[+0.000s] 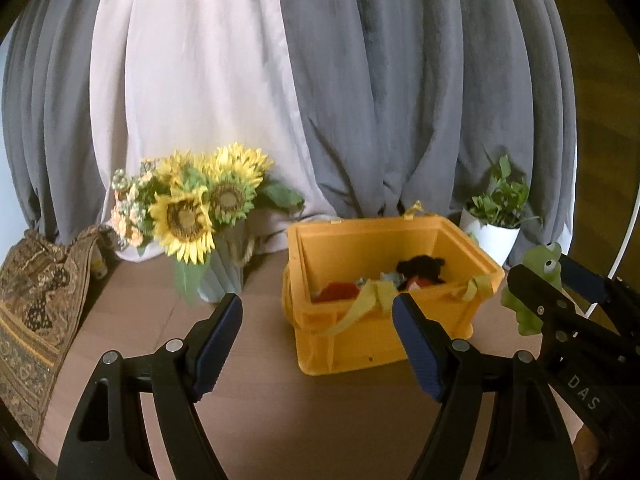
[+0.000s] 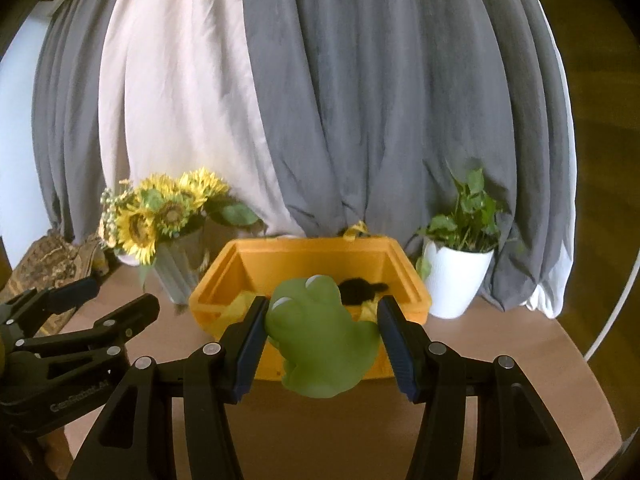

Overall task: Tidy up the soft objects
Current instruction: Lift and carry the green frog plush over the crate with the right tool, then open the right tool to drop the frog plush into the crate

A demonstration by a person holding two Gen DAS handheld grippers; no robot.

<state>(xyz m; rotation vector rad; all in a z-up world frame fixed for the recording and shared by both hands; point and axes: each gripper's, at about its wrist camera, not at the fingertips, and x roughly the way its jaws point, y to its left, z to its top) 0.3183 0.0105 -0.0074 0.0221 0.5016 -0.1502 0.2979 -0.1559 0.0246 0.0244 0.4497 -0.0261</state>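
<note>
A soft green frog toy [image 2: 324, 344] hangs above the brown table, with my right gripper [image 2: 323, 308] shut on it, one pad on each side. The same frog [image 1: 549, 258] and right gripper [image 1: 542, 268] show at the right edge of the left wrist view. Just beyond it stands an orange bin [image 2: 408, 276], which holds a black plush piece [image 2: 356, 290]. In the left wrist view the orange bin [image 1: 344, 344] also holds a red item [image 1: 336, 292] and yellow straps [image 1: 368, 300]. My left gripper [image 1: 318, 304] is open and empty, left of the right one; it appears as the left gripper [image 2: 122, 292] beside the frog.
A vase of sunflowers [image 1: 200, 216] stands left of the bin, a white pot with a green plant [image 2: 456, 280] right of it. A patterned brown cloth bag [image 1: 36, 304] lies at the table's left edge. Grey and pale curtains [image 1: 360, 100] hang behind.
</note>
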